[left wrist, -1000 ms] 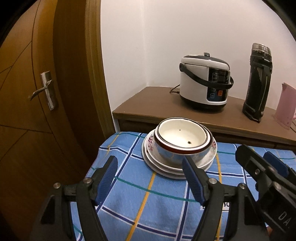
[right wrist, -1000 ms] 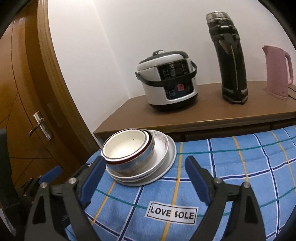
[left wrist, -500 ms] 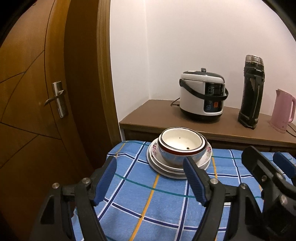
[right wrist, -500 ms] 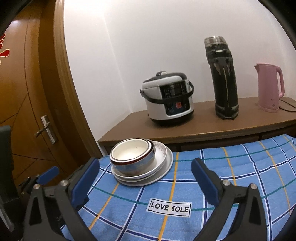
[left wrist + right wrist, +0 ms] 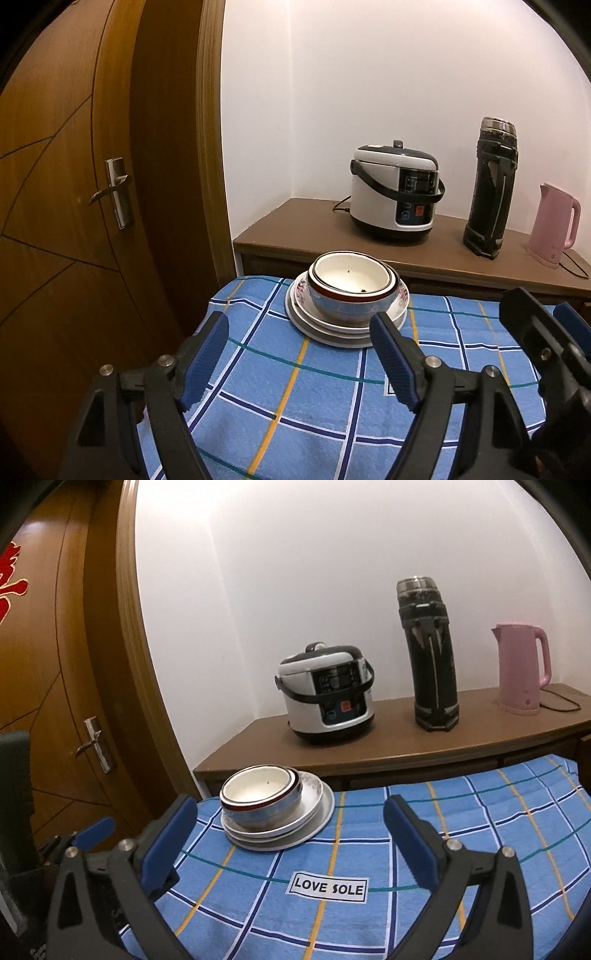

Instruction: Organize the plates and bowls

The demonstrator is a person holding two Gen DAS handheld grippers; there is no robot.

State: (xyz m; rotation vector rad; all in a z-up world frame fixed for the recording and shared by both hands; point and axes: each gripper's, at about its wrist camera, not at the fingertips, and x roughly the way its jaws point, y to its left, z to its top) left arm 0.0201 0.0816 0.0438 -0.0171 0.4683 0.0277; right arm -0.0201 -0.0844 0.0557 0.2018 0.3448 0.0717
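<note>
A stack of glazed ceramic crockery sits on the desk [image 5: 280,376], near its far left corner by the wooden door [image 5: 55,229]; the desk is covered with a soft blue cloth [image 5: 369,842] checked in white, navy, yellow and teal lines, bearing a small white label that reads LOVE SOLE [image 5: 330,886]; at the bottom of the stack lie round, shallow white plates [image 5: 332,334], the upper one with a faint floral rim, and nested on them are the bowls [image 5: 351,286], a wider pale one holding a smaller white bowl with a dark red band below its rim and a few dark specks inside; behind, on a smooth brown sideboard [image 5: 295,218], stand a rounded white rice cooker [image 5: 395,197] with a black handle, a tall black cylindrical flask [image 5: 489,188] and a matte pink kettle [image 5: 554,225]; the left hand-held gripper [image 5: 297,350], black with ribbed blue pads, hangs released and empty with its jaws well apart, short of the stack and touching nothing; the right hand-held gripper [image 5: 290,834] is likewise empty, its jaws spread to their widest, the stack lying beyond its left pad without contact.
</note>
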